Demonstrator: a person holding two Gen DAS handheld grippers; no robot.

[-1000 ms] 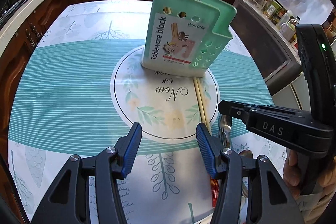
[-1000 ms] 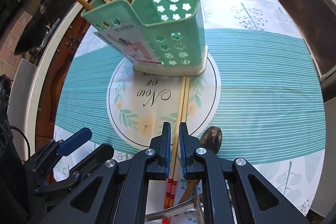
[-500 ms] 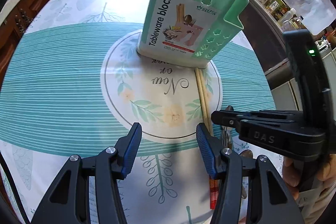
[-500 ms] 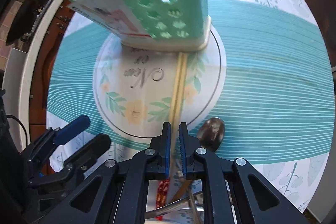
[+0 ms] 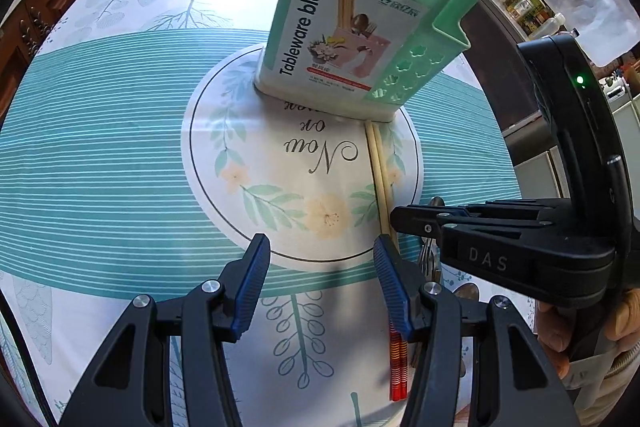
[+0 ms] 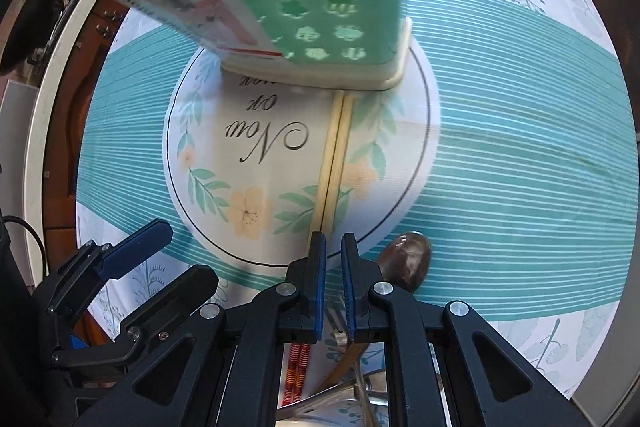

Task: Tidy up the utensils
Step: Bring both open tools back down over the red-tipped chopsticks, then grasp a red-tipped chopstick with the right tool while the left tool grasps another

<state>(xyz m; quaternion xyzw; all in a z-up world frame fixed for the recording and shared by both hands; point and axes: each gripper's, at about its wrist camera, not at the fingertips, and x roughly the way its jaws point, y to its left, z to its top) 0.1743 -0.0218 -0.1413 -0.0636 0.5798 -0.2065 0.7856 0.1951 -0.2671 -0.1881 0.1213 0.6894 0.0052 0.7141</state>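
Note:
A mint-green tableware holder point(image 5: 344, 39) point(image 6: 320, 7) stands upright on the round print of the tablecloth, with several wooden chopsticks and a black handle sticking out of it. A pair of pale chopsticks point(image 5: 380, 179) point(image 6: 334, 155) with red-striped ends point(image 5: 398, 367) lies flat from the holder's base toward me. My right gripper point(image 6: 332, 239) point(image 5: 394, 219) points down just over them, its jaws nearly together with only cloth showing in the slit. My left gripper point(image 5: 320, 243) point(image 6: 190, 251) hangs open and empty to the left of the chopsticks.
A dark spoon point(image 6: 406, 259) lies just right of the right gripper's fingers. A fork point(image 5: 428, 255) and other metal cutlery point(image 6: 360, 387) lie under the grippers. The teal-striped tablecloth point(image 5: 100, 167) covers the table; wooden cabinets and a cluttered counter lie beyond it.
Both grippers have come lower and closer to the table, so the holder looms larger. The right gripper has tipped down over the lying chopsticks. Neither jaw opening changed.

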